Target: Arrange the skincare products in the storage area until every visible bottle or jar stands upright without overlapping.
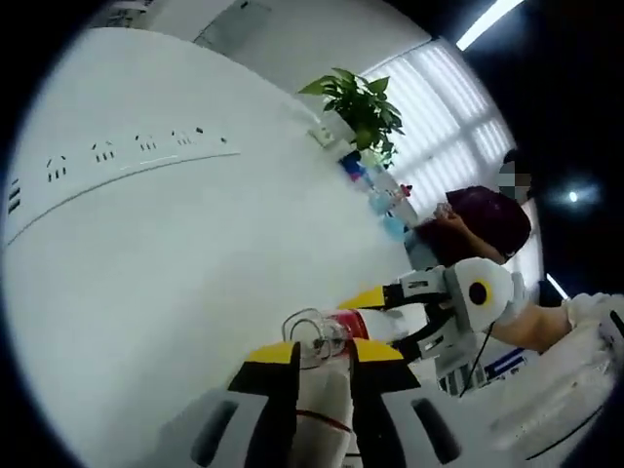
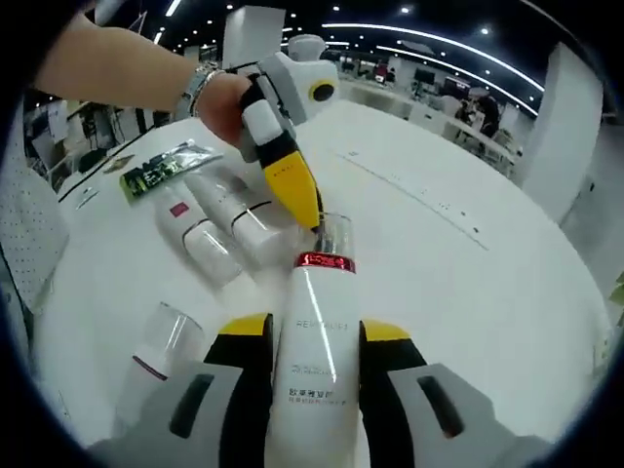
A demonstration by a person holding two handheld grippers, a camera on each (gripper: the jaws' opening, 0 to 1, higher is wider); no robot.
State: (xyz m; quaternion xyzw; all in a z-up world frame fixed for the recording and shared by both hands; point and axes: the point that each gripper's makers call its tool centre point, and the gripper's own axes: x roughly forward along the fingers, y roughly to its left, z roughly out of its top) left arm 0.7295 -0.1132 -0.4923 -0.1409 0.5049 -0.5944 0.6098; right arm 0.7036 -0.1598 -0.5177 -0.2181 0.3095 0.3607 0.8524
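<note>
- The white table (image 2: pixel 468 283) spreads out ahead of both pairs of jaws. Its far edge is cut off in the right gripper view.
- Your right gripper (image 2: pixel 314 331) has its jaws closed on the body of a white bottle (image 2: pixel 317 361). The bottle lies lengthwise between them and points forward past the tips. The print on it is too small to read.
- Beyond the tips, the bottle's red band (image 2: pixel 322 261) and clear cap (image 2: pixel 333 232) stick out.
- Your left gripper (image 2: pixel 312 216) reaches in from ahead and left of the right jaws, held in your hand (image 2: pixel 219 102). One yellow jaw touches the clear cap and hides the other jaw, so I cannot tell whether the jaws pinch the cap or only flank it.
- In the left gripper view the cap sits between your own tips (image 1: pixel 324 351), with something white below them that is hard to identify.
- Left of the right jaws, two white tubes (image 2: pixel 200 239) lie side by side on the table, partly under the left gripper.
- Just beside the right gripper's left jaw lies another clear-capped bottle (image 2: pixel 161 351), with its lower end cut off.
- Further ahead and left lies a green-and-black sachet (image 2: pixel 161 168), its lettering blurred.
- Far ahead of the left jaws stands a plant (image 1: pixel 363 107), with small, indistinct items below it.
</note>
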